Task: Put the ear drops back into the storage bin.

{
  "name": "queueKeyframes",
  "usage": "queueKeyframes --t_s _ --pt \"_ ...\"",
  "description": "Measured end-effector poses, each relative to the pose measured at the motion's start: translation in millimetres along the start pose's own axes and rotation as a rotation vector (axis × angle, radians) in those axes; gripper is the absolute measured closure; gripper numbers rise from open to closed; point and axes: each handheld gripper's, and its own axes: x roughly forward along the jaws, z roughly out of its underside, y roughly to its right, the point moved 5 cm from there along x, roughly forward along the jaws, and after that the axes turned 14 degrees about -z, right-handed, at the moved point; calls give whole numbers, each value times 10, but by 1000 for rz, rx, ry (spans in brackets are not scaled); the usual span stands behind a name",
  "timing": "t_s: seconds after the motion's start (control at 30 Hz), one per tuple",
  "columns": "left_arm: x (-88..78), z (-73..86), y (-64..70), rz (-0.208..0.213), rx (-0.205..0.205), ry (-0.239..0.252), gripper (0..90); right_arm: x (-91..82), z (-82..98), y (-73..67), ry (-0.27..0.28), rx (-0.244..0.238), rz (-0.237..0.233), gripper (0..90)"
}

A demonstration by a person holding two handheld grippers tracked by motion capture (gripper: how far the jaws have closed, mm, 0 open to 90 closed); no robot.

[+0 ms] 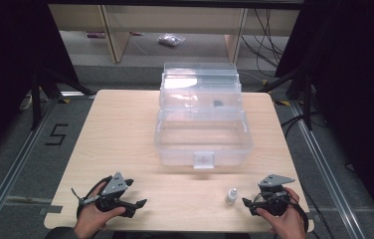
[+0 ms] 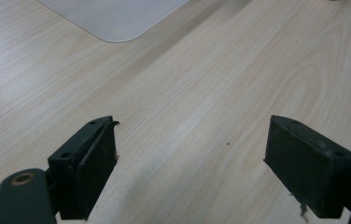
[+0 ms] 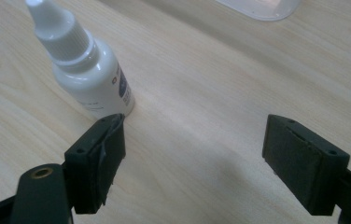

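Note:
A small white dropper bottle (image 1: 231,197) stands upright on the wooden table (image 1: 120,134), near the front edge at the right. My right gripper (image 1: 251,196) lies just right of it, held in a hand. In the right gripper view the bottle (image 3: 87,65) stands just beyond the left jaw, outside the gap, and the right gripper (image 3: 194,149) is open with bare wood between its jaws. My left gripper (image 1: 135,193) rests at the front left, also in a hand. In the left gripper view it (image 2: 192,154) is open and holds nothing.
A clear plastic box (image 1: 175,149) with its lid tipped back stands mid-table, a latch tab on its front wall. A small dark thing (image 1: 218,103) lies in its upper part. Box corners show at the top of both gripper views (image 2: 113,18) (image 3: 262,7).

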Motion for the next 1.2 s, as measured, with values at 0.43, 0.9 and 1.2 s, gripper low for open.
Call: queueKeyframes --t_s 0.43,0.9,1.2 --pt "2 -1 1 0 -3 1 160 27 -8 -77 -5 19 -8 238" --pt "2 1 1 5 -3 -4 160 50 -39 -183 -48 6 -38 254" --pt "7 2 3 1 -3 -2 160 59 -68 -221 -84 -30 -42 265"
